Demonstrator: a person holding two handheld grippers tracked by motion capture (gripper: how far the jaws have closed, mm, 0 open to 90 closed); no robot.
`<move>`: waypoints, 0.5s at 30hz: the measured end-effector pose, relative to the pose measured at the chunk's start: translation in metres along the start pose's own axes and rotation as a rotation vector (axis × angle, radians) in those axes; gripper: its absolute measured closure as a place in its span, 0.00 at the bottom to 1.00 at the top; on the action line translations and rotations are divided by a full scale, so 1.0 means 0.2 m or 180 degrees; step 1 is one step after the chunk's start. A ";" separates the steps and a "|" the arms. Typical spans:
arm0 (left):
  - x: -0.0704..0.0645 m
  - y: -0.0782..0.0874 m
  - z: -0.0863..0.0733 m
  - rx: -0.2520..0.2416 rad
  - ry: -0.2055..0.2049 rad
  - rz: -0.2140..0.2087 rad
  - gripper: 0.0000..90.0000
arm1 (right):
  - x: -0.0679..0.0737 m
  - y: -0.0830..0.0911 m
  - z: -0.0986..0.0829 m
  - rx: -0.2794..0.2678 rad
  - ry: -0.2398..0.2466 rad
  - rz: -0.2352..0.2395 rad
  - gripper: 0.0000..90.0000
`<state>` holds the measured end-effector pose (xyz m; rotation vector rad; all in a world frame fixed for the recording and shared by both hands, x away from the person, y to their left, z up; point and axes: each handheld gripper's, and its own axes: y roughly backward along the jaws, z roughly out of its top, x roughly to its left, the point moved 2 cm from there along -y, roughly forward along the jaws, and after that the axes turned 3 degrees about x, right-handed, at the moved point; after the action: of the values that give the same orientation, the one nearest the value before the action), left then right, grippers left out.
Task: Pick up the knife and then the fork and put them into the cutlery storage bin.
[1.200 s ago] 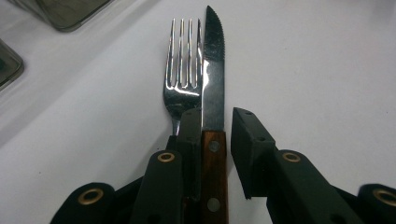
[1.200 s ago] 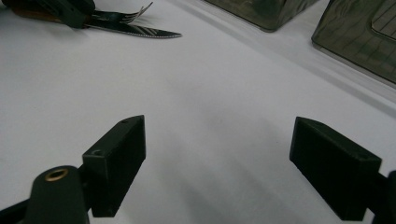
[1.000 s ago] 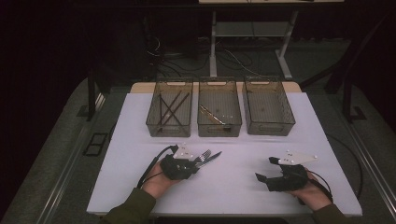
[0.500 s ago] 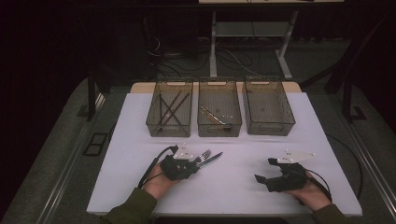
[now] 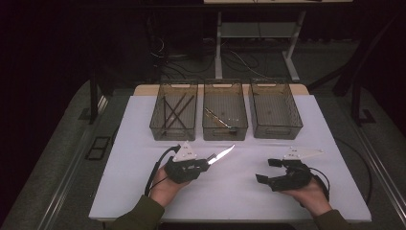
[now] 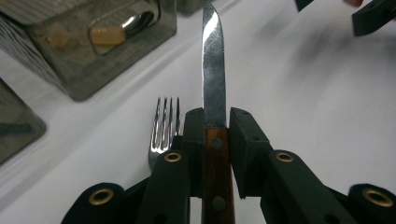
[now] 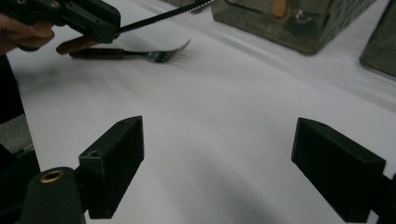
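A knife with a wooden handle [image 6: 216, 177] and a serrated steel blade [image 5: 221, 155] is clamped in my left gripper [image 5: 207, 162], which is shut on the handle and holds it just above the white table [image 5: 230, 191]. The blade points toward the bins. A fork [image 6: 163, 130] lies on the table under and beside the left gripper's jaws. From the right gripper view, the fork [image 7: 140, 53] lies flat below the lifted knife [image 7: 159, 17]. My right gripper [image 5: 266, 170] rests at the front right, open, with nothing between its jaws [image 7: 219, 154].
Three clear bins stand in a row at the back of the table. The left bin [image 5: 174, 117] holds dark sticks, the middle bin [image 5: 224, 116] holds a spoon-like piece, and the right bin [image 5: 275, 115] looks bare. A bin with a spoon [image 6: 135, 23] is close ahead of the knife.
The left gripper has lifted the knife off the table and away from the fork, with the blade now swung out to the right. The right gripper has stayed where it was.
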<state>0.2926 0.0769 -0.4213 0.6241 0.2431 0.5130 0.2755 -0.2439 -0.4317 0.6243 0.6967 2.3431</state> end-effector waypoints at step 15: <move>-0.08 -0.02 0.07 -0.0246 -0.0103 -0.0013 0.86 | 0.10 -0.15 0.18 -0.0271 -0.0095 0.0459 0.39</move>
<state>0.2859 0.0584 -0.4109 0.5562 0.1931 0.5057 0.2944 -0.1977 -0.4182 0.6903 0.5517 2.4758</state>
